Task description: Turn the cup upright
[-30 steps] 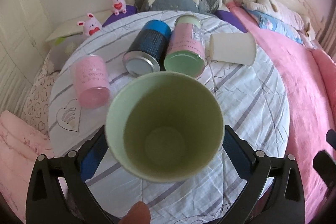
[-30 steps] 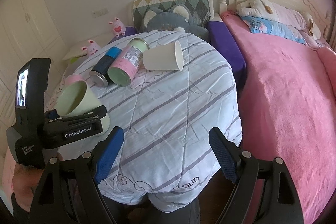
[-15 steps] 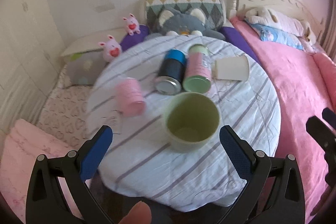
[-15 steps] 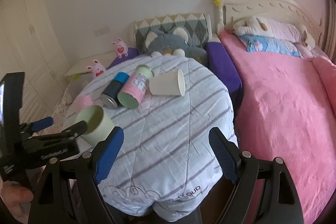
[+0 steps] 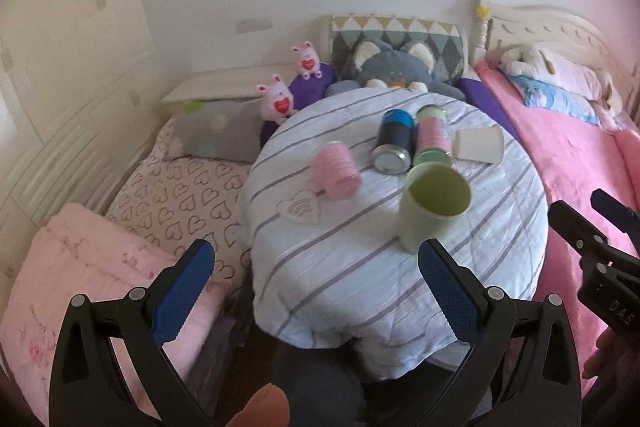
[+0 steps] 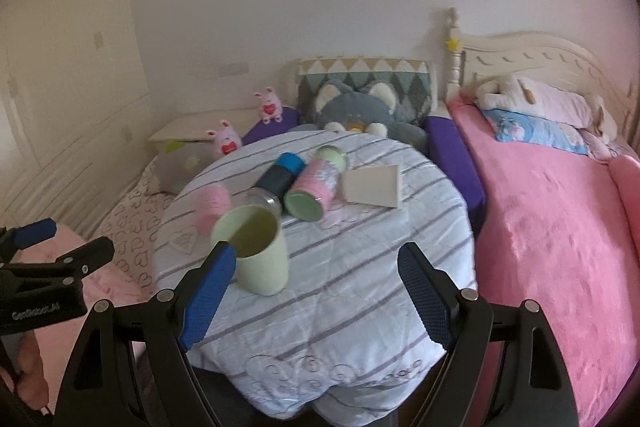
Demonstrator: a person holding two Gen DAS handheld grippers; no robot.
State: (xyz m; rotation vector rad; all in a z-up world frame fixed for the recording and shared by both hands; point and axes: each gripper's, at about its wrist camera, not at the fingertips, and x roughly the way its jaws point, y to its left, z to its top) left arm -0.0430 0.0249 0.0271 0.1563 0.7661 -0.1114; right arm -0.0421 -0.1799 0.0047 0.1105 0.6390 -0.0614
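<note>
Green cup [image 5: 434,205] is standing upright w/ its mouth up on the striped cloth of the round table [image 5: 360,279], nothing touching it. Left hand-held gripper [image 5: 316,291] is spread wide apart and empty, hanging off the near edge of the table. Right hand-held gripper [image 6: 316,295] same deal, fingers wide apart, nothing between them; in its view the cup [image 6: 256,251] sits just behind the left blue pad.

Rest of the stuff is lying on its side behind the cup: pink cup [image 5: 336,171] off to the left, dark can w/ blue end [image 5: 394,141] right next to a pink-wrapped jar [image 5: 432,141], then a white paper cup [image 5: 478,145] on the right. Pink bed [image 6: 560,227] beside the table, grey cat plush [image 6: 360,107] at the back.
</note>
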